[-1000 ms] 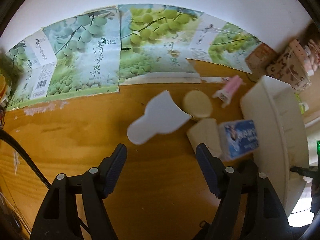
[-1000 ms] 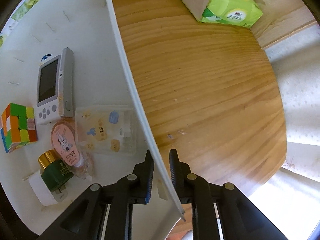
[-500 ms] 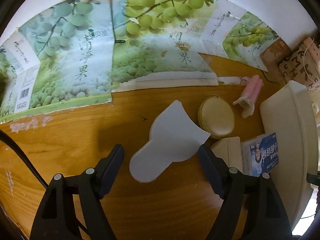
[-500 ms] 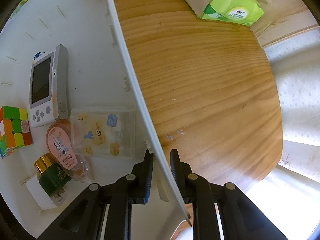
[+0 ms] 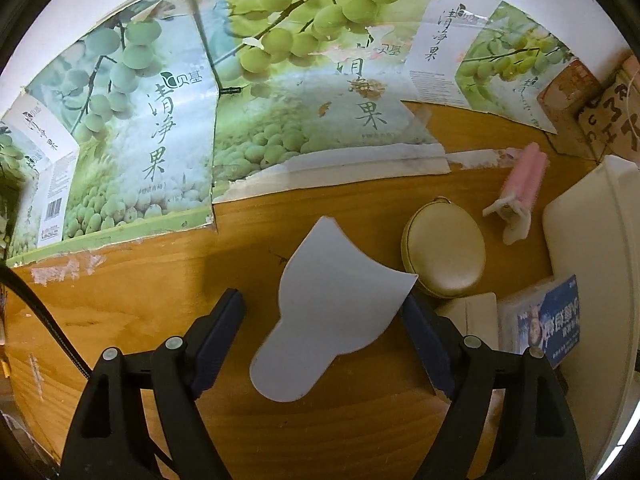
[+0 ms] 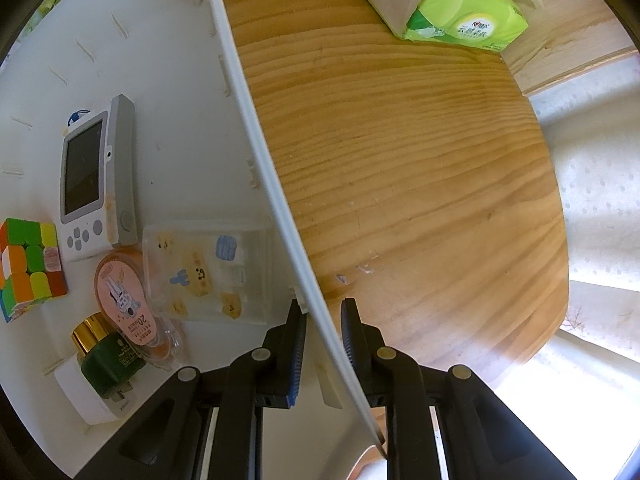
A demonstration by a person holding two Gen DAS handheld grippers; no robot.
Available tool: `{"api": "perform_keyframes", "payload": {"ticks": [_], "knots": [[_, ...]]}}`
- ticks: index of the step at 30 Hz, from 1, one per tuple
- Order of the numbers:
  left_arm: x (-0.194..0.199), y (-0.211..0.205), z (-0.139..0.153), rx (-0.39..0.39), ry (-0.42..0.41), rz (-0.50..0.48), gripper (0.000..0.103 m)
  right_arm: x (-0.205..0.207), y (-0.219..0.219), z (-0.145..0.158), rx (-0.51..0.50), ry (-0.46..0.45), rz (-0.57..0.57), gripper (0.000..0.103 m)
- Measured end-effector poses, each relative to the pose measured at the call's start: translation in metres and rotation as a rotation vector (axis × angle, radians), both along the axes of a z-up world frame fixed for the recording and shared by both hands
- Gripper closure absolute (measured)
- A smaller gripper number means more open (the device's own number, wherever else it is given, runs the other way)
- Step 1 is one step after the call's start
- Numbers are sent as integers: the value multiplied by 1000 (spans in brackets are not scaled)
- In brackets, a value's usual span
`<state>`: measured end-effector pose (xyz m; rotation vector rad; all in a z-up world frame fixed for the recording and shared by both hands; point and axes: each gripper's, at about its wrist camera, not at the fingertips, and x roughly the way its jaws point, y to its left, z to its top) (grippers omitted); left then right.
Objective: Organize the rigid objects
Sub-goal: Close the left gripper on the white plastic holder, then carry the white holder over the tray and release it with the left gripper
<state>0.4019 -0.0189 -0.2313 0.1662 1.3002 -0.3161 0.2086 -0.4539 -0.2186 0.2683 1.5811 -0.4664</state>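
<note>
The left gripper point(image 5: 322, 320) hung wide apart over the desk point(image 5: 140, 288), straddling a pale flat scraper point(image 5: 332, 312) that lay just beside the round beige case point(image 5: 442, 260). The right gripper point(image 6: 323, 322) was clamped on the white bin's point(image 6: 176, 80) wall, beside the clear sticker box point(image 6: 208, 272) inside.

Left gripper point(image 5: 322, 316) hangs wide open over the tabletop point(image 5: 140, 292), a white scraper point(image 5: 332, 316) lying between its fingers, a round beige case point(image 5: 443, 258) just beside.
</note>
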Motion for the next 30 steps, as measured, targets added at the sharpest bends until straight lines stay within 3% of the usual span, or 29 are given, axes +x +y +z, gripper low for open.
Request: {"api": "perform_keyframes", "payload": {"ticks": [3,10,18,21,30], "knots": [[5,-10,-3,20,-10,16,22,0,0,1,1,3,1,85],[16,-23,-3,36,-49,49,44,0,-1,1,5,6,-1,85],[15,-2,4,6,-30,145,45,-3,0,2,1,-12,2,85],[1,12,7,30,-21,175,45,-8,1,4,2,-36,-4,85],[-64,36,30,-54,-50,291,45,-21,-3,6,39,-79,36,87]]}}
